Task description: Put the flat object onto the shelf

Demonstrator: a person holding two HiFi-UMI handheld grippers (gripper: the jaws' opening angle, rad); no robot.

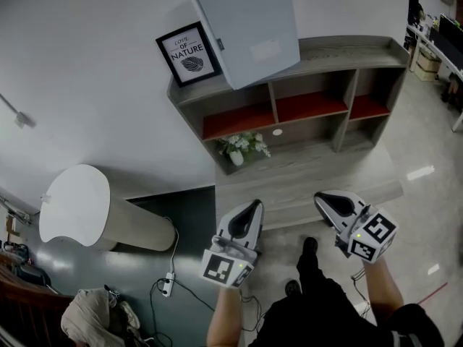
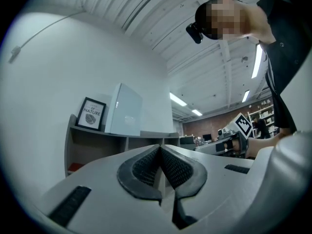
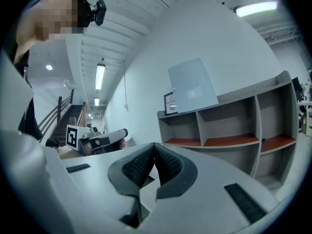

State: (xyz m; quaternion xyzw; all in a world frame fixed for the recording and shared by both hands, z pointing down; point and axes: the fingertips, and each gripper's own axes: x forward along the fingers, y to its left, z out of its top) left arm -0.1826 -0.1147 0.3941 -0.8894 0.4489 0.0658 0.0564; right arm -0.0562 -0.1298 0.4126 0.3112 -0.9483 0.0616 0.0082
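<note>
The flat object, a pale grey panel (image 1: 249,27), stands on top of the grey shelf unit (image 1: 340,53) and leans back against the white wall. It shows too in the left gripper view as the panel (image 2: 126,110) and in the right gripper view as the panel (image 3: 192,89). My left gripper (image 1: 255,207) and right gripper (image 1: 318,197) hang side by side in front of the shelf, well short of it and lower than its top. The left gripper (image 2: 159,147) is shut with nothing in it. The right gripper (image 3: 154,145) is shut and empty too.
A framed "Nature" print (image 1: 189,53) stands left of the panel. A small plant in a white pot (image 1: 242,147) sits in a lower compartment. A white round table (image 1: 76,204), floor cables with a power strip (image 1: 166,284) and a cloth bundle (image 1: 94,316) lie to the left.
</note>
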